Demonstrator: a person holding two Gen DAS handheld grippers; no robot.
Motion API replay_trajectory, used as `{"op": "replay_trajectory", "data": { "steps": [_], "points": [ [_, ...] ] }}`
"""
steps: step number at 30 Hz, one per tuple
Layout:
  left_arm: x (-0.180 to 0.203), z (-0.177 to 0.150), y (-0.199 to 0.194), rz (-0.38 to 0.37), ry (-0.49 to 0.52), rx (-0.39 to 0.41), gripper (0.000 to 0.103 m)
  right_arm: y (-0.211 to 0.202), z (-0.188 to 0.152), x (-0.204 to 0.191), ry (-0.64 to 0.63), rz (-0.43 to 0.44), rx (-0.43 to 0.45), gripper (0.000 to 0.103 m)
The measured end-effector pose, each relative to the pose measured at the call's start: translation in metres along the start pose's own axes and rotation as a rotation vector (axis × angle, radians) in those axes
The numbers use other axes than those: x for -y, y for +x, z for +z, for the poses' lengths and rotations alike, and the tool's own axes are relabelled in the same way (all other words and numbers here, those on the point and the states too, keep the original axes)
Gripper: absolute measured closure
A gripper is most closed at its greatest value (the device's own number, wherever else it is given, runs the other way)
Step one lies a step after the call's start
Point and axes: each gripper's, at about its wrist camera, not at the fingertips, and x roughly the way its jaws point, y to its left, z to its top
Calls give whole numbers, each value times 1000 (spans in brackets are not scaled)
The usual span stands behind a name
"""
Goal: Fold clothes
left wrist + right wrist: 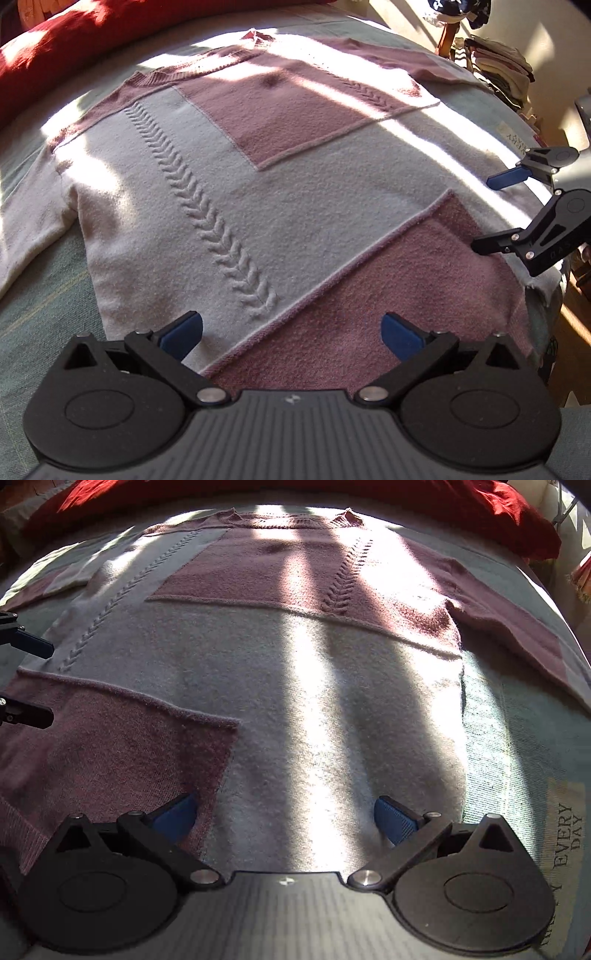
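- The sweater (pixel 236 192) is lying spread flat, front up, on the bedspread (pixel 40 295), with both sleeves out to the sides and the hem toward the grippers.
- It is a soft knit in white and mauve blocks with raised cable ribs; it will likely be handling as light, limp and slightly clingy, draping and stretching where lifted, not slipping.
- The left gripper (pixel 291 332) is hovering over the hem with its jaws spread wide, holding nothing.
- The right gripper (pixel 286 814) is likewise released and empty over the hem; it is also showing at the right edge of the left view.
- Suggested hold: pinch the hem corners or the shoulder seams, taking both layers, since a single layer would be pulling the knit out of shape.
- The bedspread is soft, so a fold may be sinking and shifting.
- Hard sun stripes are crossing the bed; a red pillow (pixel 55 40) is lying beyond the collar and stacked clothes (pixel 498 70) are standing at the far right.
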Motion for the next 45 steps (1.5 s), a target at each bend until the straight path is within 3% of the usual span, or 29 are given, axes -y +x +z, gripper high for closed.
{"op": "replay_trajectory", "data": {
  "steps": [4, 11, 15, 19, 23, 28, 32, 37, 40, 45],
  "points": [
    [22, -16, -5, -21, 48, -7, 1, 1, 1, -3, 2, -19, 1, 0],
    [22, -48, -34, 7, 17, -46, 1, -1, -2, 1, -13, 3, 9, 0],
    [29, -41, -45, -65, 57, 43, 1, 0, -2, -1, -17, -7, 12, 0],
    [38, -39, -28, -156, 36, -2, 1, 0, -1, 1, -27, -2, 3, 0],
    [38, -55, -38, -145, -42, -26, 1, -9, 3, -4, -102, -4, -3, 0],
    [32, -65, -51, -137, -73, -37, 1, -23, 5, -32, -267, 27, 63, 0],
    [27, -67, -57, -129, -106, -50, 1, -19, 2, -54, -317, 72, 45, 0],
    [22, -71, -65, -119, -146, -67, 1, -28, -5, -66, -372, 67, 66, 0],
    [16, -55, -56, -94, -107, -16, 1, -27, 4, -70, -367, 73, 100, 0],
    [11, -51, -31, -59, -77, -55, 1, -15, -4, -71, -367, 80, 56, 0]
  ]
}}
